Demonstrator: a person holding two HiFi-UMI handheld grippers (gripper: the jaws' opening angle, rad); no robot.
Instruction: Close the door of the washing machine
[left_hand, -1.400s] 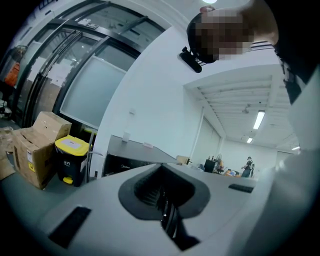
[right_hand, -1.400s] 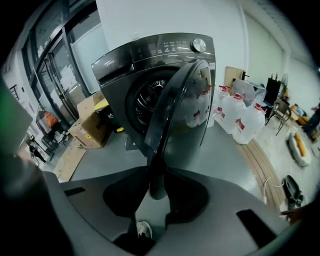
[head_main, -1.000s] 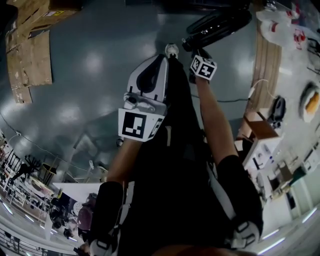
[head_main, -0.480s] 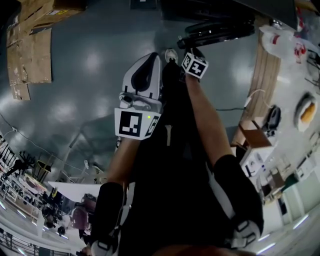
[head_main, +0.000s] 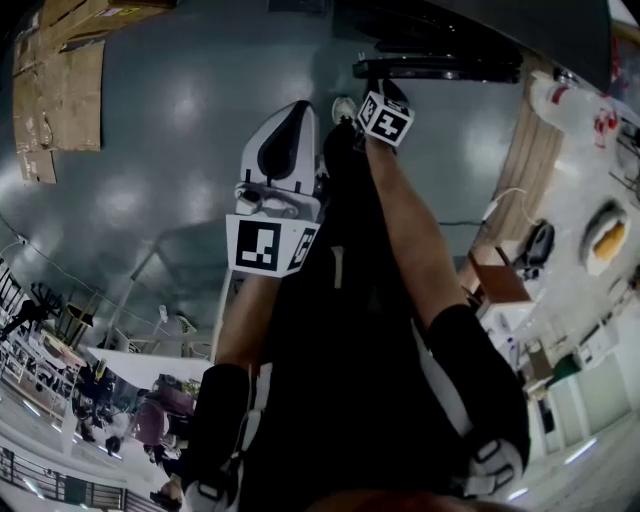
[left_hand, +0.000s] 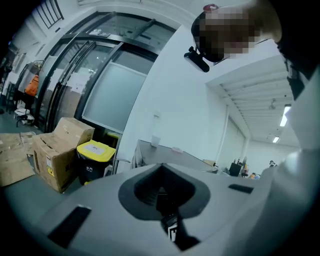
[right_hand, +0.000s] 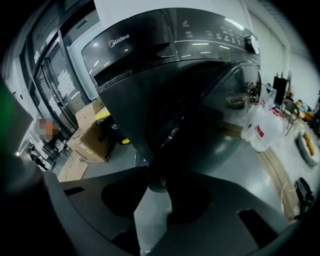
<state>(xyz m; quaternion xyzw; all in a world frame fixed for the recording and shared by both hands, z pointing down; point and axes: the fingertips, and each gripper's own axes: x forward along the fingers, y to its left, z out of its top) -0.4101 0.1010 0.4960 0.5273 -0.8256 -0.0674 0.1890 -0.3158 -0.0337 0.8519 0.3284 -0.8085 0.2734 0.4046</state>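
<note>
The dark Midea washing machine (right_hand: 165, 75) fills the right gripper view, and its round door (right_hand: 215, 115) hangs part-way open in front of it. In the head view the door (head_main: 440, 68) is a dark bar at the top, under the machine (head_main: 480, 25). My right gripper (head_main: 373, 76) is at the door's near edge. In its own view the right gripper (right_hand: 155, 175) is open, and the door's dark rim reaches down to the gap between the jaws. My left gripper (head_main: 298, 110) hangs over the floor away from the machine. In its own view the left gripper (left_hand: 162, 167) is shut and holds nothing.
Flattened cardboard (head_main: 60, 80) lies on the grey floor at the top left. Cardboard boxes (left_hand: 55, 150) and a yellow-lidded bin (left_hand: 95, 160) stand by a glass wall. White plastic bags (right_hand: 260, 130) and a wooden strip (head_main: 530, 170) lie to the machine's right.
The door has swung from slanted to lying level across the top of the head view. My right gripper moved up and left with it. My left gripper drifted slightly up and left.
</note>
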